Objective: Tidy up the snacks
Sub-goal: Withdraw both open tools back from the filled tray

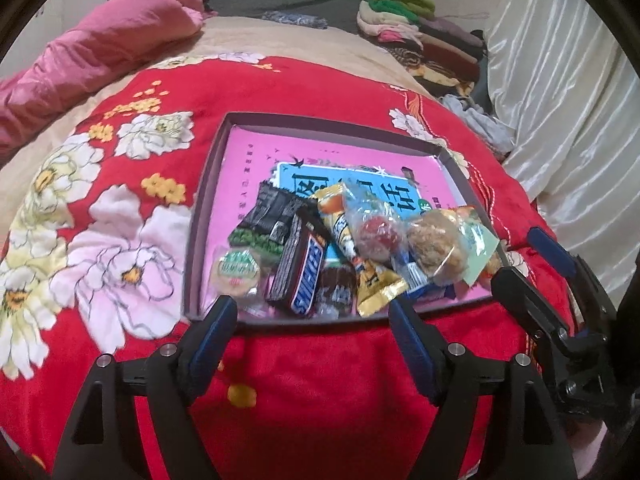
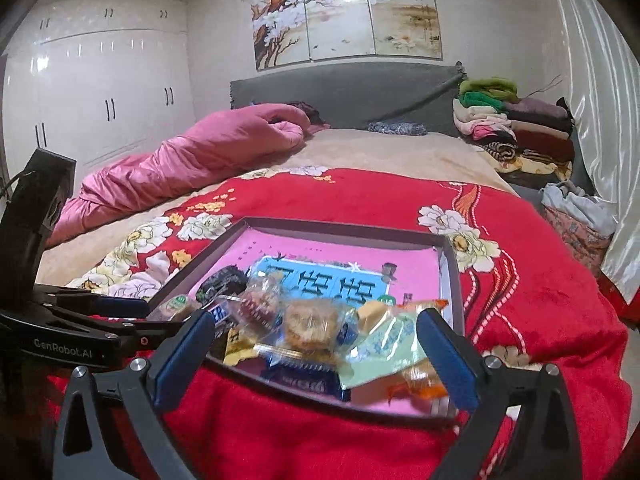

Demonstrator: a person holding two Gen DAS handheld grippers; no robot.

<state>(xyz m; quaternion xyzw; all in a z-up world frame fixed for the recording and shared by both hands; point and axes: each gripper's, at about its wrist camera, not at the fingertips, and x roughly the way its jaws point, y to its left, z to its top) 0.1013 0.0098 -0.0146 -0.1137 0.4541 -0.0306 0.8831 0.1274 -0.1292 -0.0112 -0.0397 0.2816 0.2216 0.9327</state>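
Snacks (image 1: 344,256) in crinkled wrappers are heaped at the near edge of a shallow pink-lined box (image 1: 208,200) on the red floral blanket (image 1: 120,220). Left gripper (image 1: 312,316) and right gripper (image 2: 316,352) are both held spread wide, nothing pinched.

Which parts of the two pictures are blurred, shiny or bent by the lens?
Left wrist view: the shallow pink-lined box bulges from fisheye; the round green-labelled snack is blurred. Right wrist view: the glossy white wardrobe shows glare; the clear-wrapped round cake is soft.
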